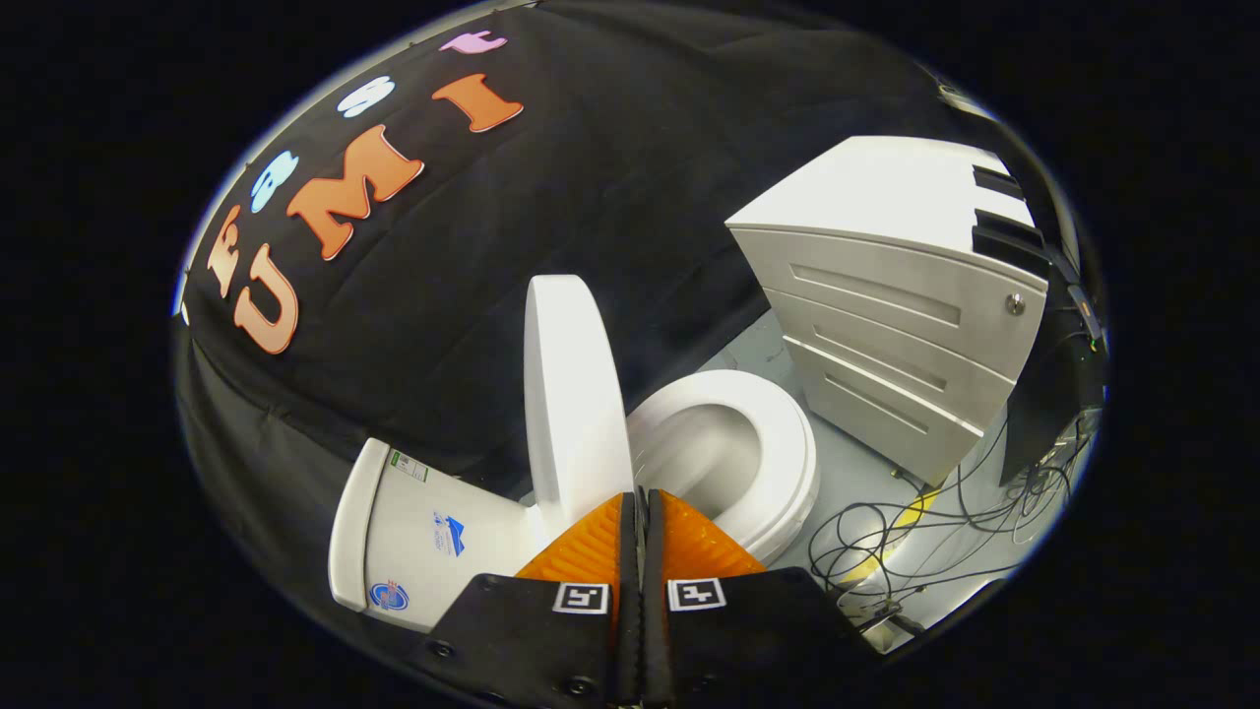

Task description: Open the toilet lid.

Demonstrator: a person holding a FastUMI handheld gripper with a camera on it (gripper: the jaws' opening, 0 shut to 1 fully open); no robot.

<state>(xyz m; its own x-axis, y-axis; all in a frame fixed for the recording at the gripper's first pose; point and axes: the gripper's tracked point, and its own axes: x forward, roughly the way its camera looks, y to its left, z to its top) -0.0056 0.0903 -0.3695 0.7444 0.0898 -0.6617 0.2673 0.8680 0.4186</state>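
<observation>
- The gripper (641, 492), fingers pressed together on nothing, is pointing at the hinge end of the white oval plastic toilet lid (571, 394).
- The lid is standing raised, long axis upright, just ahead of the fingertips, beside the open white seat ring (787, 443).

Gripper (641, 502) fingers pressed together, nothing between them. Toilet lid (576, 394) is raised, standing roughly upright just beyond the fingertips, beside the tank (413, 537). Seat (778, 443) is down over the open bowl (704, 453), just ahead of the fingers. Drawer cabinet (886, 335) stands on the floor (847, 483) past the seat; loose cables (906, 542) lie on the floor near it.
</observation>
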